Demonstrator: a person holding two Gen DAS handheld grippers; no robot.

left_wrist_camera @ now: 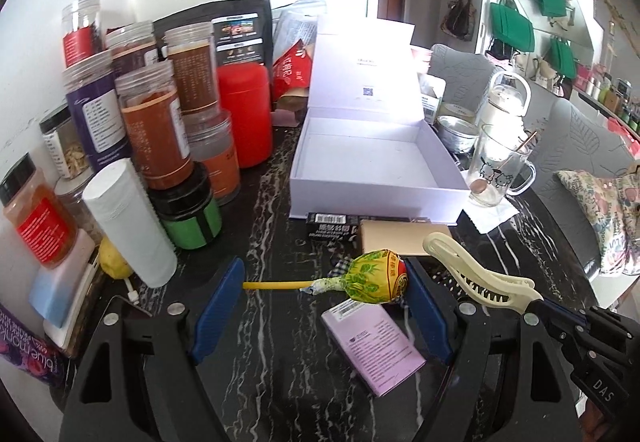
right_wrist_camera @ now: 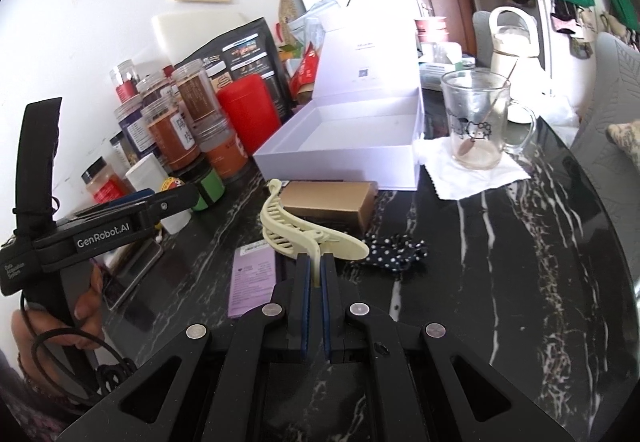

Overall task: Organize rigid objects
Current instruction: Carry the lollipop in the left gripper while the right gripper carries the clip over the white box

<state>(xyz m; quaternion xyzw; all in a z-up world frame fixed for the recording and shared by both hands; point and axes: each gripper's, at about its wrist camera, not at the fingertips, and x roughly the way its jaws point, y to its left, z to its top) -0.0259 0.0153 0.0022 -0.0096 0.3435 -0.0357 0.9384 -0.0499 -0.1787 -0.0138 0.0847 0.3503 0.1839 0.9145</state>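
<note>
My right gripper (right_wrist_camera: 316, 274) sits at the bottom middle of its view, pinched tight on the tail of the hair clip (right_wrist_camera: 296, 230). The clip sticks up and left, with its teeth facing the box (right_wrist_camera: 340, 157).

My left gripper (left_wrist_camera: 324, 306) fills the bottom of its view. Its blue fingers (left_wrist_camera: 218, 306) are spread wide and hold nothing. The lollipop (left_wrist_camera: 376, 278) lies across the gap, with its round head right by the right-hand finger.

The big white box is in the middle of both views, with its lid up and nothing inside. I think the clip goes in there.

To do it well, I should lift the clip over the gold case (right_wrist_camera: 332, 201) and the front wall of the box. I should keep it away from the glass mug (right_wrist_camera: 478, 121) at the upper right, lower it, then let go. The purple card (left_wrist_camera: 374, 350) can wait.
</note>
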